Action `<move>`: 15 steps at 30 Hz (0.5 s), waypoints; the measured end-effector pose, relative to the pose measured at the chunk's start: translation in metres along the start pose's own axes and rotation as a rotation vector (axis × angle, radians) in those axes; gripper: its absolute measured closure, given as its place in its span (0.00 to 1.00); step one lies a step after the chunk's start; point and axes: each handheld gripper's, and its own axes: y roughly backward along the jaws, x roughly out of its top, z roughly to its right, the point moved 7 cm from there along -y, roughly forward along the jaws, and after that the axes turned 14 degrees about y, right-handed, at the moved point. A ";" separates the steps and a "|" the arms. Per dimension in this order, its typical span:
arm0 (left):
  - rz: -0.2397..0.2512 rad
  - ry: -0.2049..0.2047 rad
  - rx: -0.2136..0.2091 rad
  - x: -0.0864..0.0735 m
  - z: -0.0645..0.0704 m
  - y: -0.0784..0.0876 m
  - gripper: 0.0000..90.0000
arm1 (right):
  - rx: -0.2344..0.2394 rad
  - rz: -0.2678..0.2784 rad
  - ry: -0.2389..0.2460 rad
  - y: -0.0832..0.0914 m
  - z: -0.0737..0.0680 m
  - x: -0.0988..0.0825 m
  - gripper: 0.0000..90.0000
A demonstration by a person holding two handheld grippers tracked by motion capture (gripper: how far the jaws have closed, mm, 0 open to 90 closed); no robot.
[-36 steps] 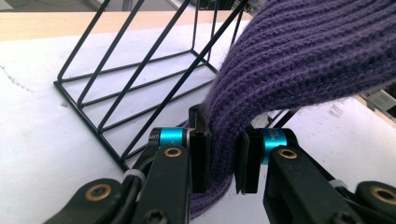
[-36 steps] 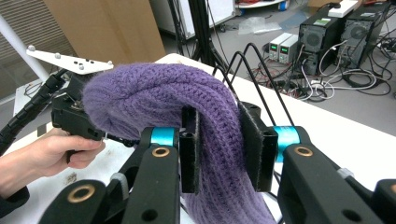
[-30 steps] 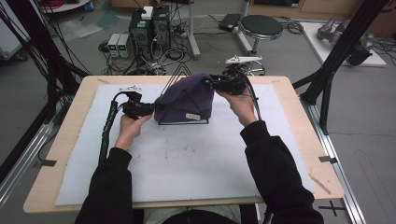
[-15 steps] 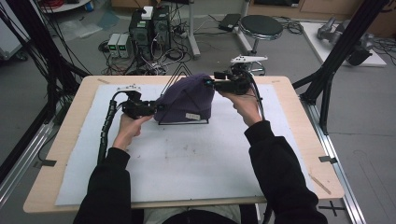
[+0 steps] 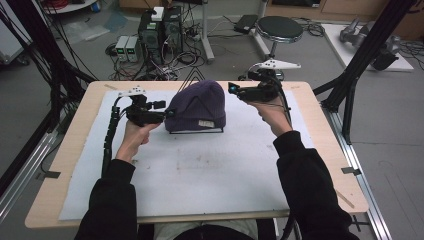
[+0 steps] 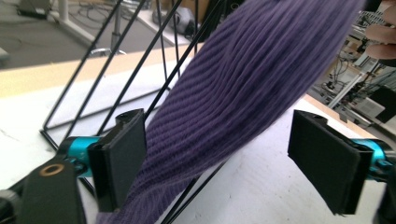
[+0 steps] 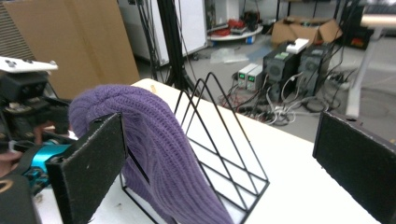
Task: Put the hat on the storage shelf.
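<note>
Purple beanie [image 5: 196, 106] drapes over the wire rack [image 7: 219, 154]; left tongs [image 6: 224, 158] and right tongs [image 7: 219, 163] have just opened wide, gripping nothing.

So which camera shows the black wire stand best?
The right gripper view: the wire stand shows its triangle frames with the purple hat draped over. The left gripper view shows some bars; in the high view the hat covers most of it.

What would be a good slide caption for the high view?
Purple knit beanie draped over a black wire rack, with the left gripper and right gripper open on either side.
</note>
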 end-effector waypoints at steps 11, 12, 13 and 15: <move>0.050 -0.084 0.064 0.012 0.014 0.033 0.17 | -0.101 -0.029 0.014 0.042 0.008 -0.005 0.04; 0.057 -0.093 0.070 0.013 0.015 0.037 0.17 | -0.115 -0.028 0.014 0.047 0.010 -0.007 0.04; 0.067 -0.105 0.079 0.014 0.017 0.041 0.17 | -0.130 -0.031 0.012 0.052 0.011 -0.008 0.04; 0.084 -0.124 0.100 0.016 0.021 0.049 0.17 | -0.158 -0.043 0.016 0.059 0.013 -0.013 0.04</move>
